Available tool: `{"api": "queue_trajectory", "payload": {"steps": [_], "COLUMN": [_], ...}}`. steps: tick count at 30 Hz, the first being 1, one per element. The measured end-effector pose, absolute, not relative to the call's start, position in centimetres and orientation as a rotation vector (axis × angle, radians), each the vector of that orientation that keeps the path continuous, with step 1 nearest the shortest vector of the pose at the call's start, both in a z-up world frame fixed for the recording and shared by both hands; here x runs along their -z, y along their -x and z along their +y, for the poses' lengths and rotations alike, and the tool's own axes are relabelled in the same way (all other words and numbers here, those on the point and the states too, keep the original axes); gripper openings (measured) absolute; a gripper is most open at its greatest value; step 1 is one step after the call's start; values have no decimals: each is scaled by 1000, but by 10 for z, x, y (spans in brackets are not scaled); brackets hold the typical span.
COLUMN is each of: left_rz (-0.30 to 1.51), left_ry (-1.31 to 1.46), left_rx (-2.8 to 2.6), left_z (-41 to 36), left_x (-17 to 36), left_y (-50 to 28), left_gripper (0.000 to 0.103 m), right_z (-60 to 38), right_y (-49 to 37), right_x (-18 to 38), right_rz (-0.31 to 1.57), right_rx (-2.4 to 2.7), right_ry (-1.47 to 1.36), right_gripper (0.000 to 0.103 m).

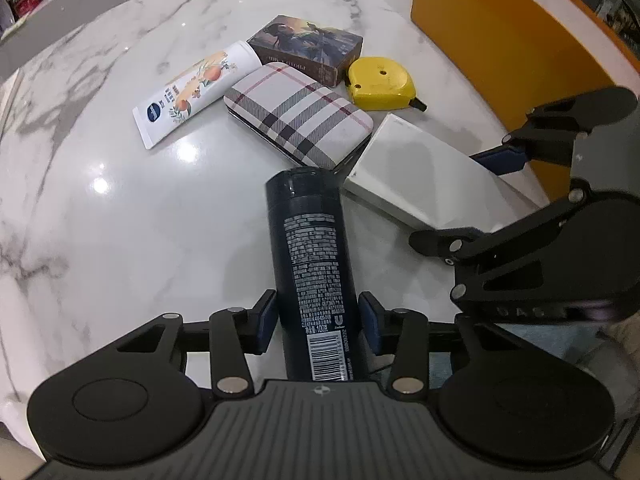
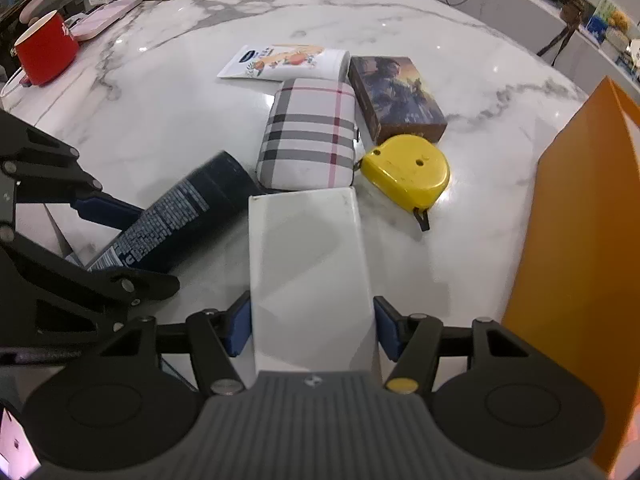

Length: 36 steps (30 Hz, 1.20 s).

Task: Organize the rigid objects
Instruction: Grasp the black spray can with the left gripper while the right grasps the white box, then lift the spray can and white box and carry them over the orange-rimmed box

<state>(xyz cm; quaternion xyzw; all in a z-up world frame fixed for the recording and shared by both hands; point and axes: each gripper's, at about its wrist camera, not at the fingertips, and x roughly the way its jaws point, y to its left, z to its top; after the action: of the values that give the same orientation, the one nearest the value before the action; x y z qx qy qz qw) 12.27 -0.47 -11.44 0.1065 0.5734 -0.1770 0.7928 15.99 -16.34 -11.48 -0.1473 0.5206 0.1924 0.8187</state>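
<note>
Left claw point(image 1: 319, 322) sits around the dark can point(image 1: 314, 264), pads on both sides near the barcode end, and it looks clamped or right at contact; I can't swear there's no sliver of gap. The can lies on the desk point(image 1: 120, 220), its far end almost against the plaid case point(image 1: 298, 114). Beyond that sit the tube point(image 1: 196, 92), the picture box point(image 1: 306, 48) and the yellow tape measure point(image 1: 380, 84), with the orange bin point(image 1: 516, 40) off to the right. I'd lift straight up before swinging over so the can doesn't shove the case.

In the right view, the right claw point(image 2: 312, 330) straddles the white box point(image 2: 308, 268). The left pad looks on the edge and the right pad shows a thin gap, so not fully pinched, I reckon. The box touches the case point(image 2: 310, 132) at its far end and lies just beside the tape measure point(image 2: 406, 172). Close squarely on the long edges, then pull back slightly before heading for the bin point(image 2: 580, 240).
</note>
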Motion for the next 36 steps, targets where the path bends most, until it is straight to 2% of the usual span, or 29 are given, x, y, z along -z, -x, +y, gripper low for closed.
{"api": "queue_trajectory", "payload": {"steps": [16, 36], "left_rz": [1211, 1130], "left_ry": [-31, 26], "left_rx": [393, 392], "left_z": [17, 14], "left_x": [84, 43], "left_y": [-126, -122], "left_gripper": [47, 43], "right_z": [-167, -181], "right_y": [-148, -133], "right_x": [80, 32], "right_rz": [1036, 951], "right_rx": [-406, -389], "right_ry": [298, 299], "right_gripper": [61, 61]}}
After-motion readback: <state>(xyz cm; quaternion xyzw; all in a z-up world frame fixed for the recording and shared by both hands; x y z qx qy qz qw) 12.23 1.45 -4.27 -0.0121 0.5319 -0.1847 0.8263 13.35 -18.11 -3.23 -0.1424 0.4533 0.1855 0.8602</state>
